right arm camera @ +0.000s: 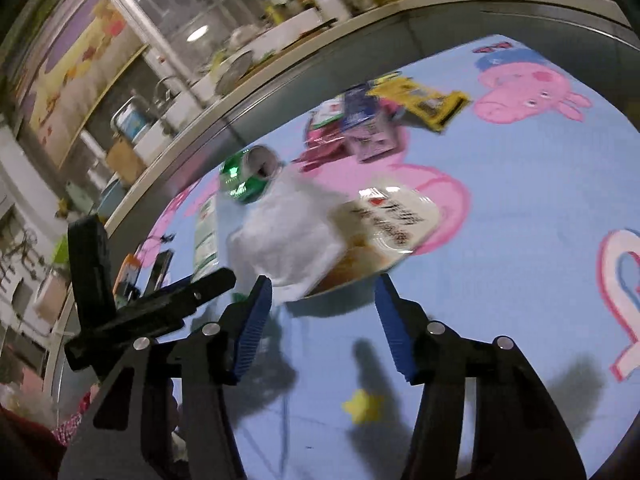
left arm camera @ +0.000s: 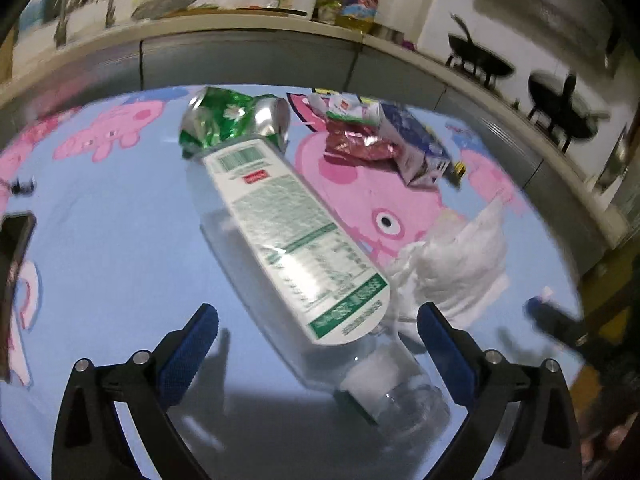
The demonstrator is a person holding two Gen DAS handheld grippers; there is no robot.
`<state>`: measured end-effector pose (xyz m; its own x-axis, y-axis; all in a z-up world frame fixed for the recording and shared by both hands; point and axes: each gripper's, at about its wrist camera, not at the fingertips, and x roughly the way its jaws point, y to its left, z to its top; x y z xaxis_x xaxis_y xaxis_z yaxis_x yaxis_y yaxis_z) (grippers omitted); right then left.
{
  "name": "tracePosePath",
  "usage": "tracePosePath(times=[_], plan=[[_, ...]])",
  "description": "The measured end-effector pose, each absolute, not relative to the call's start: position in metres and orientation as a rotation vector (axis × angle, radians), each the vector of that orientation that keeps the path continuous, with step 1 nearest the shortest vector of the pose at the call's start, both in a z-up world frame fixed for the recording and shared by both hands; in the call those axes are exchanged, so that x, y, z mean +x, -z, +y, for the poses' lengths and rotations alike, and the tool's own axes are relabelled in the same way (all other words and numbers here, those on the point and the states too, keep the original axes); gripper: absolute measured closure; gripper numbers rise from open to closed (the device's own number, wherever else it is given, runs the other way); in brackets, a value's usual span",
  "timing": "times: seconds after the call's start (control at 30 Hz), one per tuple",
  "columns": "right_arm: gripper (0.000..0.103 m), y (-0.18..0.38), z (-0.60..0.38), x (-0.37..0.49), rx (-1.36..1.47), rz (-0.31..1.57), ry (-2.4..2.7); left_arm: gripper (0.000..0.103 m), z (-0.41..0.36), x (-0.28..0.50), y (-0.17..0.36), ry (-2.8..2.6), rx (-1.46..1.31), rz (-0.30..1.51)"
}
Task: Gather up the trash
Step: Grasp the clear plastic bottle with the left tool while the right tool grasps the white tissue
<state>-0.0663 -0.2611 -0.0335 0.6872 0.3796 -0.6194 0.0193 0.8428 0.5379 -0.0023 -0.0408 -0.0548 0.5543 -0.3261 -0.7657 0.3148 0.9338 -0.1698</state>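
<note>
The left tongs (left arm camera: 318, 326) gape wide astride the clear plastic bottle with its green-and-white label (left arm camera: 296, 240), lying on the blue cartoon-print table (left arm camera: 120, 208). The right tongs (right arm camera: 322, 304), also apart, face the crumpled white tissue (right arm camera: 288, 236). This looks like the approach; next, close on the bottle.

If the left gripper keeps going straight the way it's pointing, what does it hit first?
Most likely the clear plastic bottle with the green-and-white label, lying between the open left gripper fingers, cap end nearest. Depth is hard to judge.
</note>
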Motion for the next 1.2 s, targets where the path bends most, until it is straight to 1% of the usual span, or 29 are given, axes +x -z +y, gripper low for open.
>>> tracePosePath(times=[0.03,0.1,0.13,0.17,0.2,0.3,0.33,0.37,0.4,0.53,0.57,0.6,0.63,0.67,0.7,0.8,0.87,1.07,1.2], plan=[[0.05,0.036,-0.266,-0.067,0.556,0.799,-0.212,0.006,-0.047,-0.002,0.058,0.363,0.028,0.913],[0.05,0.039,-0.276,-0.059,0.576,0.804,-0.224,0.015,-0.052,-0.001,0.064,0.347,0.075,0.932],[0.05,0.04,-0.278,-0.054,0.574,0.804,-0.236,0.026,-0.051,-0.001,0.067,0.354,0.068,0.944],[0.05,0.039,-0.277,-0.047,0.566,0.805,-0.256,0.03,-0.048,-0.001,0.069,0.363,0.058,0.954],[0.05,0.039,-0.275,-0.039,0.555,0.804,-0.277,0.036,-0.046,-0.002,0.07,0.365,0.054,0.956],[0.05,0.036,-0.257,-0.018,0.516,0.799,-0.341,0.038,-0.032,-0.006,0.069,0.328,0.08,0.953],[0.056,0.035,-0.251,-0.014,0.509,0.799,-0.363,0.038,-0.023,-0.008,0.068,0.305,0.078,0.955],[0.08,0.035,-0.241,-0.009,0.499,0.806,-0.406,0.038,-0.017,-0.009,0.067,0.29,0.077,0.957],[0.086,0.035,-0.232,-0.009,0.488,0.814,-0.439,0.038,-0.006,-0.011,0.066,0.269,0.07,0.959],[0.087,0.036,-0.183,-0.025,0.36,0.848,-0.615,0.039,0.026,-0.017,0.065,0.216,0.036,0.97],[0.086,0.039,-0.175,-0.029,0.339,0.868,-0.666,0.039,0.031,-0.018,0.064,0.212,0.029,0.972],[0.083,0.042,-0.169,-0.034,0.321,0.888,-0.695,0.039,0.034,-0.019,0.063,0.206,0.027,0.973],[0.077,0.044,-0.166,-0.039,0.304,0.897,-0.695,0.035,0.035,-0.019,0.063,0.199,0.028,0.97],[0.061,0.047,-0.166,-0.041,0.289,0.905,-0.685,0.032,0.035,-0.02,0.06,0.192,0.032,0.96],[0.051,0.049,-0.169,-0.044,0.28,0.908,-0.665,0.026,0.034,-0.02,0.058,0.191,0.039,0.948],[0.046,0.047,-0.183,-0.048,0.275,0.894,-0.613,0.024,0.024,-0.019,0.055,0.181,0.089,0.922],[0.038,0.046,-0.188,-0.05,0.253,0.893,-0.585,0.023,0.02,-0.017,0.056,0.167,0.117,0.922],[0.037,0.051,-0.202,-0.072,0.125,0.936,-0.524,0.022,0.023,-0.011,0.059,0.138,0.123,0.939],[0.037,0.047,-0.223,-0.08,0.13,0.916,-0.478,0.022,0.022,-0.003,0.06,0.128,0.12,0.943]])
